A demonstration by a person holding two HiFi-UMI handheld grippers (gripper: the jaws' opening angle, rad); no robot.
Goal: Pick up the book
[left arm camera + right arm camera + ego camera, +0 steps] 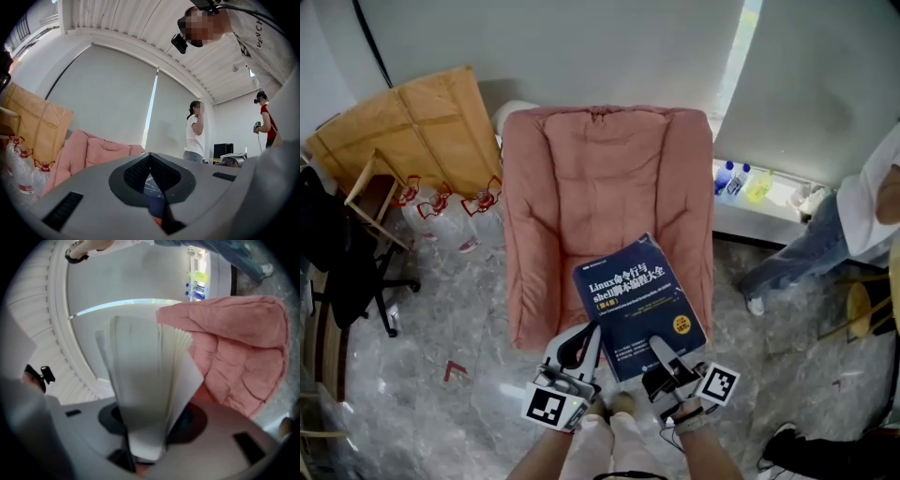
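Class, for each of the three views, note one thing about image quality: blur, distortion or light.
Head view: sharp, evenly lit, title on the book legible. Left gripper view: fisheye bends the ceiling lines, corners black. Right gripper view: book's pages near the lens are blurred; armchair sharper.

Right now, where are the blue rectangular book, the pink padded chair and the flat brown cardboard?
Blue rectangular book [636, 302]: head view, middle of its front cover.
Pink padded chair [605, 178]: head view, middle of its quilted padding.
Flat brown cardboard [422, 127]: head view, centre of the sheet.
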